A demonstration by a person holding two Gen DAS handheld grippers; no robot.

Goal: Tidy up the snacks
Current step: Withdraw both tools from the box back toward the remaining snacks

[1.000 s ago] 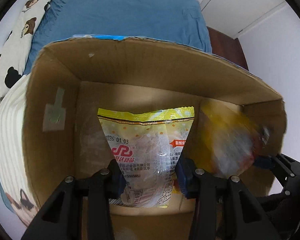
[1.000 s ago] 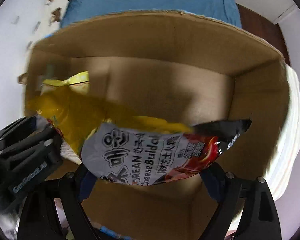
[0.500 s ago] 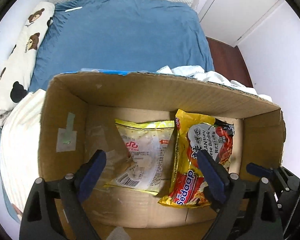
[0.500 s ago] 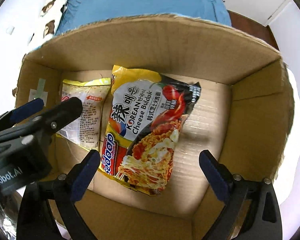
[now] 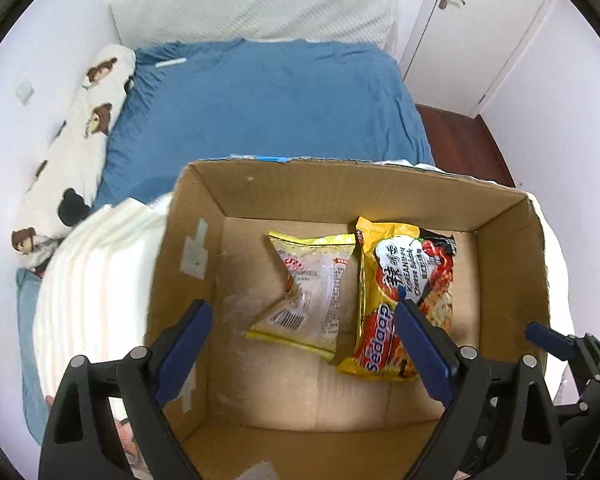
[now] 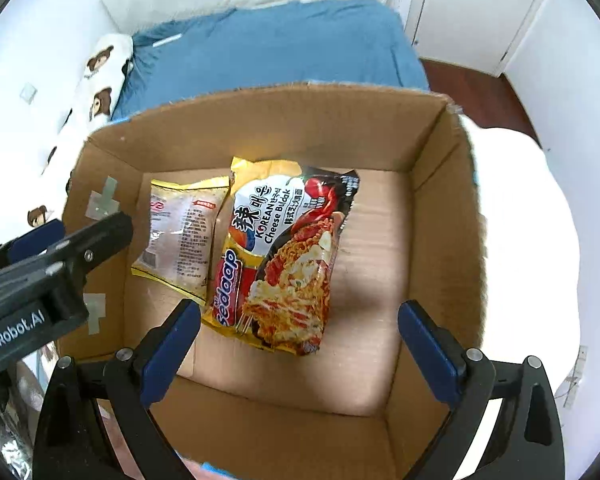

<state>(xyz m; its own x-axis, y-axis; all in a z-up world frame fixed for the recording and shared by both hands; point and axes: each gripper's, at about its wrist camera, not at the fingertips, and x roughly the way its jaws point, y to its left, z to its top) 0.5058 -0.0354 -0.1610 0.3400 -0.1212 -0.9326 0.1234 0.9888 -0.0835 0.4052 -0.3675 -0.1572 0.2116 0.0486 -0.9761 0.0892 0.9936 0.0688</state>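
An open cardboard box (image 5: 508, 248) (image 6: 440, 208) sits on a bed. Two snack packs lie flat on its floor, side by side. The left one is a clear and yellow pack (image 5: 312, 292) (image 6: 184, 232). The right one is a yellow, red and black noodle pack (image 5: 404, 292) (image 6: 284, 256). My left gripper (image 5: 304, 348) is open and empty above the box's near side. My right gripper (image 6: 300, 344) is open and empty above the near side too. The left gripper's body also shows at the left in the right wrist view (image 6: 52, 264).
A blue bedsheet (image 5: 268, 112) lies behind the box. A bear-print pillow (image 5: 80, 136) runs along the left wall. White bedding (image 5: 96, 280) (image 6: 528, 240) lies against both sides of the box. A white door (image 5: 480, 32) stands at the back right.
Both grippers opened and let go of their packs, which now lie on the box floor. Both grippers have pulled back and up, away from the box.
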